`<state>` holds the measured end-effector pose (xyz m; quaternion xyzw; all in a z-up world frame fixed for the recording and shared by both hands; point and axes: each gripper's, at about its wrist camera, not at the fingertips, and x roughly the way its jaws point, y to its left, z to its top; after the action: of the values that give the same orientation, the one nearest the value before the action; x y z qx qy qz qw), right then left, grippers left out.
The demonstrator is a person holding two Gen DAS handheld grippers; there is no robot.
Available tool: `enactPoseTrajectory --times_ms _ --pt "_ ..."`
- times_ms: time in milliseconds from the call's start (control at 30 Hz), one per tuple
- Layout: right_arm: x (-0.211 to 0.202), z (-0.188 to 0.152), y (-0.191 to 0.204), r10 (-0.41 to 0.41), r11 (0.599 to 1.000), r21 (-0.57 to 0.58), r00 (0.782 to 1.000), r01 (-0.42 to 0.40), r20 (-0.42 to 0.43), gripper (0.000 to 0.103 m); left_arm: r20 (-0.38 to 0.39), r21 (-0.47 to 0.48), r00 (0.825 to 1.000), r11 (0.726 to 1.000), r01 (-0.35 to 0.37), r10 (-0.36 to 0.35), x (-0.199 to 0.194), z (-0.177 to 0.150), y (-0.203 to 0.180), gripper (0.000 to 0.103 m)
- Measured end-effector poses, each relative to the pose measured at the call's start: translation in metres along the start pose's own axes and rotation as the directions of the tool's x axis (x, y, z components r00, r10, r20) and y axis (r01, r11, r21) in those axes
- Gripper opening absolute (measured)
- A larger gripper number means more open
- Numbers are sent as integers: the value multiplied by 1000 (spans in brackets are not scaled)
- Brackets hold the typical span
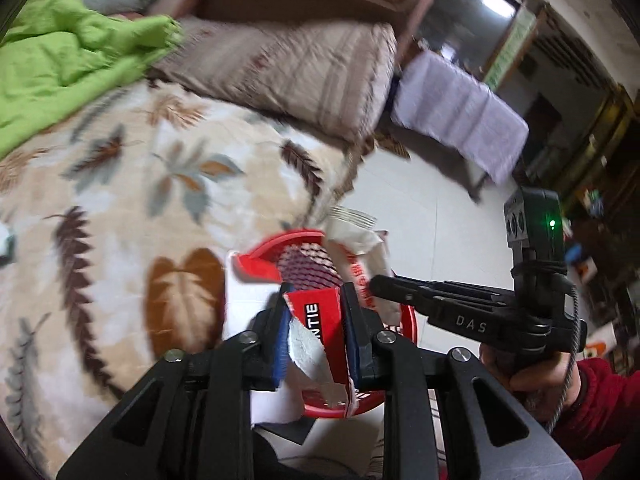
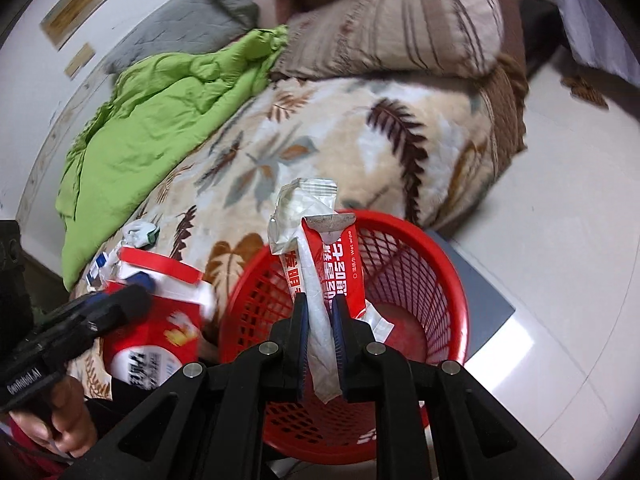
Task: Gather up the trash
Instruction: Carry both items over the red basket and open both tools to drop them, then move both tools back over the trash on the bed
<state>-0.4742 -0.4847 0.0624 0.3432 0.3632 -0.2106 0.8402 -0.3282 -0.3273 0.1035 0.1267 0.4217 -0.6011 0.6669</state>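
Note:
My left gripper is shut on a torn red and white package, held over the red mesh basket. To its right, my right gripper holds a red and white wet wipe packet. In the right wrist view, my right gripper is shut on that wet wipe packet, which stands upright above the red basket. My left gripper sits left of the basket with the red package in it. A crumpled white and green scrap lies on the bed.
The basket stands on the floor against a bed with a leaf-patterned blanket, a green quilt and a striped pillow. A grey mat lies under the basket. A cloth-covered bench stands on the pale floor.

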Motion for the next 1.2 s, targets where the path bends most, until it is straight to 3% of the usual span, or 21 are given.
enactPoseTrajectory --times_ms 67,133,367,500,700,933,1200 --pt "0 -1 -6 -12 1000 10 1000 12 2 36 -24 4 1000 1000 -7 7 12 2 -6 43" --pt "-4 0 -9 -20 1000 10 1000 20 14 45 -19 -2 1000 1000 -12 12 14 2 -9 52" --pt "-11 9 3 -5 999 -46 999 7 46 46 27 -44 996 996 -80 81 -6 1 8 60" --pt "-3 9 29 25 994 -112 998 -19 49 46 73 -66 982 984 -167 172 -33 -8 24 63" --pt "16 9 85 107 972 -214 994 -101 17 46 122 -190 954 950 -248 274 -84 -25 70 64" --pt "45 2 160 193 919 -337 979 -204 -66 46 134 -372 907 868 -327 399 -143 -57 131 65" --pt "89 -23 253 238 815 -485 946 -318 -220 46 125 -535 830 741 -405 543 -208 -101 190 66"
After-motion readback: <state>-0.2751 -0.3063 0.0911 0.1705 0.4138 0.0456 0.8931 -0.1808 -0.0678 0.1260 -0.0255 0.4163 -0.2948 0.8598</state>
